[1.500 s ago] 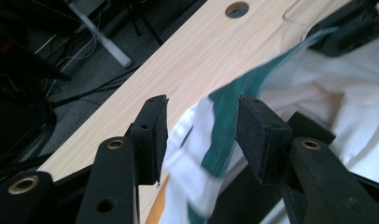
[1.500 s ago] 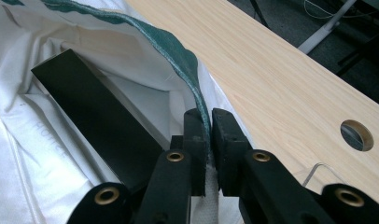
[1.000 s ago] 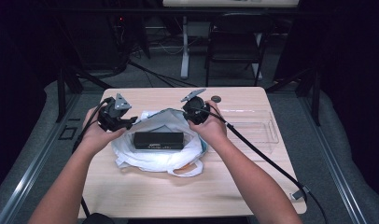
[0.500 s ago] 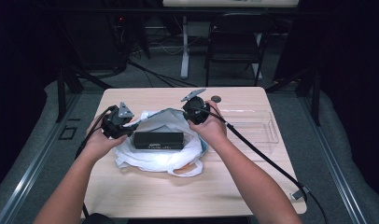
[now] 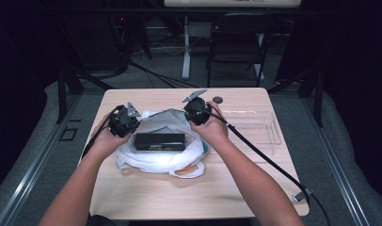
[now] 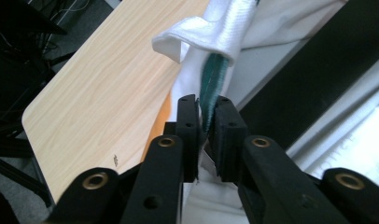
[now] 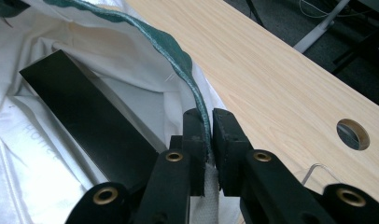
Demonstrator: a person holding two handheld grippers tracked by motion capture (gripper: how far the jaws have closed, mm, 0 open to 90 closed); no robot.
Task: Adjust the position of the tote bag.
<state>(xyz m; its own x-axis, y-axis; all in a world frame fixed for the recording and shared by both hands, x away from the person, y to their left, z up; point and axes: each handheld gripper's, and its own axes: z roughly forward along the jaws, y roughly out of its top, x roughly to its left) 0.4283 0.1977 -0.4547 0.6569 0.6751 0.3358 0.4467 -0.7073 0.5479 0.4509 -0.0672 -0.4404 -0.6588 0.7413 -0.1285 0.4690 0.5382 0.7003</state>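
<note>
Evidently both claws work as a pair to hold the white bag (image 5: 156, 157) open on the table (image 5: 147, 197). The left gripper (image 6: 205, 122), its jaws just closing, pinches the green-edged rim (image 6: 211, 81) at the left, while the right gripper (image 7: 207, 128) clamps the same rim (image 7: 178, 58) opposite, so the mouth stays spread around the black box (image 5: 159, 141) lying flat inside. Farther right sits a clear tray (image 5: 262, 136).

Hand-held gripper (image 7: 209, 135) clamping bag rim (image 7: 178, 56), black box (image 7: 85, 112)
</note>
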